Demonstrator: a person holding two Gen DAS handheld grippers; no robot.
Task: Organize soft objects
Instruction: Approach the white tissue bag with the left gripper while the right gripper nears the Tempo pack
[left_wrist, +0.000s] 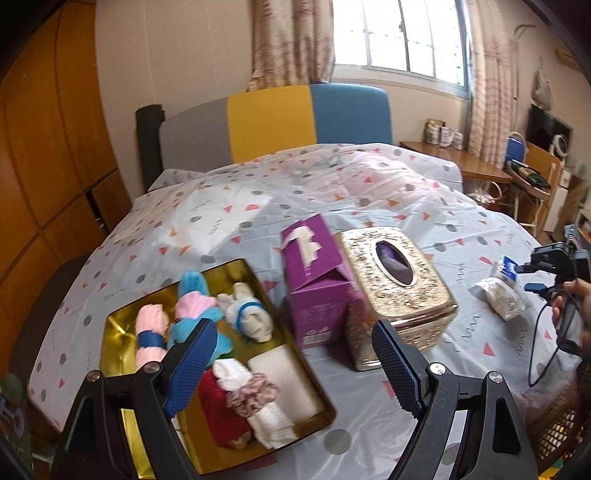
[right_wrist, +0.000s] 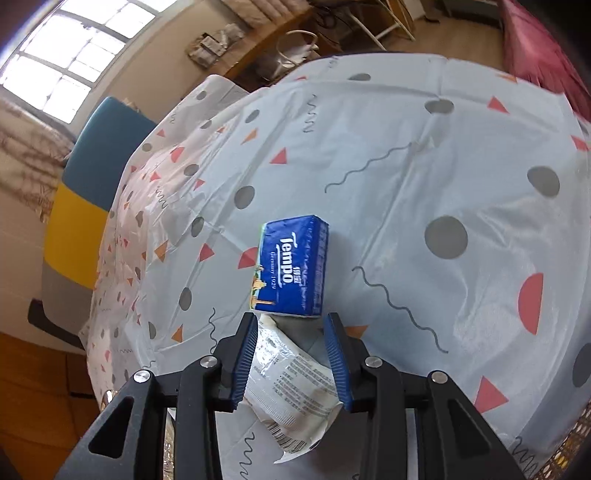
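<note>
My left gripper (left_wrist: 295, 354) is open and empty, held above the near edge of a gold tin tray (left_wrist: 122, 321). The tray holds several soft items: a pink rolled towel (left_wrist: 149, 332), a blue and pink plush (left_wrist: 195, 306), a white plush (left_wrist: 247, 310), a red cloth (left_wrist: 221, 413) and a white folded cloth (left_wrist: 284, 373). My right gripper (right_wrist: 291, 332) is open, its jaws on either side of a white crinkled tissue pack (right_wrist: 291, 384) lying on the bed. A blue Tempo tissue pack (right_wrist: 291, 269) lies just beyond it. Both packs (left_wrist: 502, 291) and the right gripper (left_wrist: 532, 277) also show in the left wrist view.
A purple carton (left_wrist: 314, 280) and a gold ornate tissue box (left_wrist: 391, 284) stand to the right of the tray on the patterned bed cover (right_wrist: 443, 177). A headboard (left_wrist: 273, 122), a wooden wardrobe (left_wrist: 48, 147) and a desk (left_wrist: 454, 158) surround the bed.
</note>
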